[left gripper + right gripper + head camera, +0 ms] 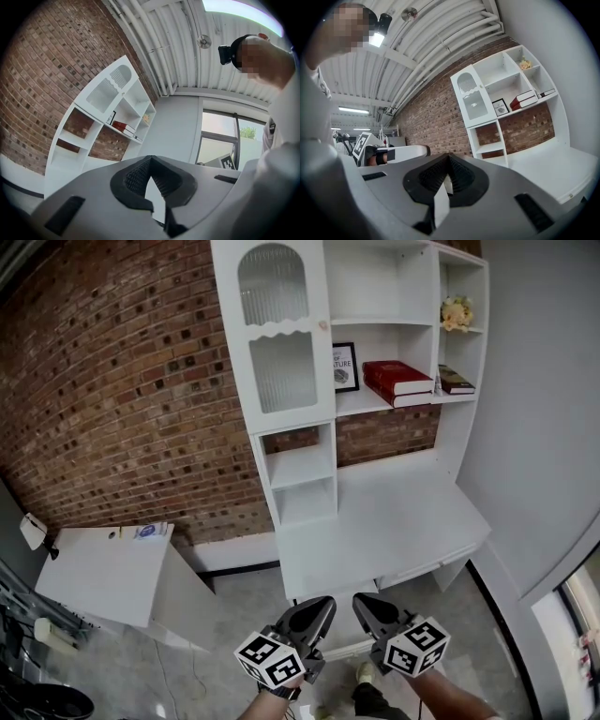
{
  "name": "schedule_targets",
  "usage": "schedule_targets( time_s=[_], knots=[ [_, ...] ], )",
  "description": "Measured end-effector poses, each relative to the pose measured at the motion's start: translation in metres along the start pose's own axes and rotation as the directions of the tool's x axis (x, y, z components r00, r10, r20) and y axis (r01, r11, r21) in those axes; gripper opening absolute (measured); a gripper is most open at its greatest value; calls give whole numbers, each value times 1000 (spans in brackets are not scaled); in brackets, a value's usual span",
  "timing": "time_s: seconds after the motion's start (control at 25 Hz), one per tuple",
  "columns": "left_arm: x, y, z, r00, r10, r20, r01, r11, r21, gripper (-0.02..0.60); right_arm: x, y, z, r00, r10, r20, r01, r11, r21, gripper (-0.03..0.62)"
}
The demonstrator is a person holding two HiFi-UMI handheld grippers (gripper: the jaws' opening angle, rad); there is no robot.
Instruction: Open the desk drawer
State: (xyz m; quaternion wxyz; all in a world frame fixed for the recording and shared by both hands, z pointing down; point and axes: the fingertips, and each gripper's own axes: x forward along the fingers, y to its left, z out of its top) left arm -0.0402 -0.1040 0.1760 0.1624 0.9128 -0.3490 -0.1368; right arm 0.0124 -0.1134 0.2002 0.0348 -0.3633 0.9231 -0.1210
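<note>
Left gripper point(323, 604) and right gripper point(364, 602), fingers together; desk drawer point(427, 568) barely discernible.

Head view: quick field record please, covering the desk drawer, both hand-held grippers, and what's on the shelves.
desk drawer: looks closed, under the front edge of the white desk
left hand-held gripper: shut, empty, not touching the drawer
right hand-held gripper: shut, empty, beside the left one
shelves: red books, framed picture, flowers
</note>
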Motion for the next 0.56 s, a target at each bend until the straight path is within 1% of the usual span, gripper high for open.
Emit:
schedule_targets(
  time_s=[0.24,0.56],
  knots=[
    [-4,1,10,1000,14,-7,-14,1000,18,12,5,6,5,1000,5,3,-5,1000,-5,17],
    [-7,7,3,1000,9,-7,-9,1000,28,12,12,9,-4,1000,10,-12,-11,1000,-14,17]
  ],
)
